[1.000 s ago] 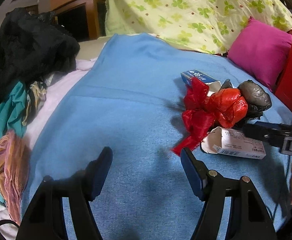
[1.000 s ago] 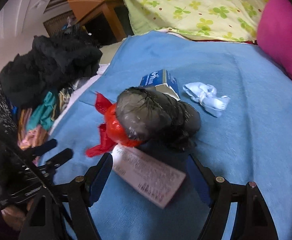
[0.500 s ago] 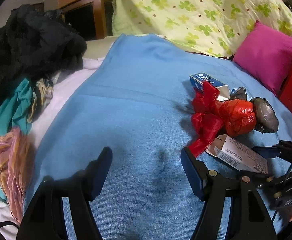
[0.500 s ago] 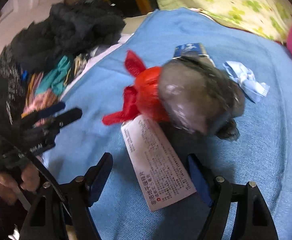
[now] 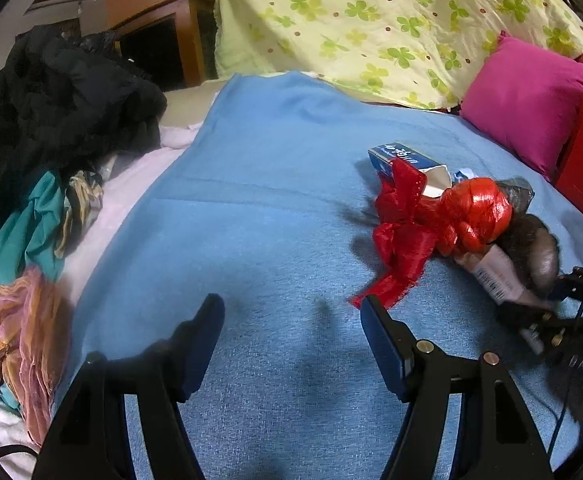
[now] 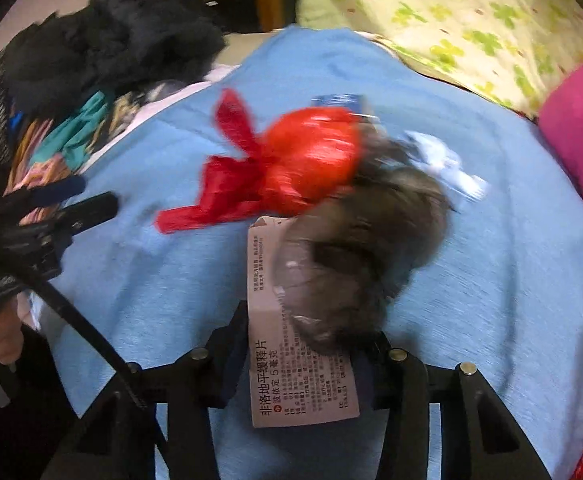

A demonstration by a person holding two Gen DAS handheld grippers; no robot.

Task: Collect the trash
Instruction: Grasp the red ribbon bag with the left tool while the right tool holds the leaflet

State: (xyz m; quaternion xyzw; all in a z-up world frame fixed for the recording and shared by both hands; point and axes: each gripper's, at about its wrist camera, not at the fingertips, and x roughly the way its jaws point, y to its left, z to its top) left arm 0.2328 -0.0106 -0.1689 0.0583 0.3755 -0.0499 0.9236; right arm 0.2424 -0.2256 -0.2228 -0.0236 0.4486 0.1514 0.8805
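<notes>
On the bed, the right tongs point(image 6: 303, 364) are clenching a flat white medicine carton point(image 6: 297, 364), the jaws having just been closing with the box between them; the pads are pressing its two long edges. The carton is lying on the blue blanket point(image 6: 491, 288), its far end tucked under a dark grey plastic bag point(image 6: 363, 264) that is bulging over it. Whether either carton or bag is holding anything cannot be told. Beside the grey bag, a knotted red plastic bag point(image 6: 291, 164) is sitting with its tied ends fanned toward the left, touching the carton's far corner. Behind these, a blue-and-white box point(image 5: 407, 162) is lying with one end torn open, and a crumpled white scrap point(image 6: 447, 164) is resting just beside the grey bag.

The left tongs point(image 5: 291, 340) are hanging released over bare blanket, pitched downward, nothing between the jaws; a hand point(image 6: 3, 340) is gripping the handle at the near left edge.

Farther off, a heap of dark and coloured clothes point(image 5: 51, 128) is crowding the left side of the bed, a pink cushion point(image 5: 527, 100) is leaning at right, and a clover-print quilt point(image 5: 371, 28) is draped across the back.
</notes>
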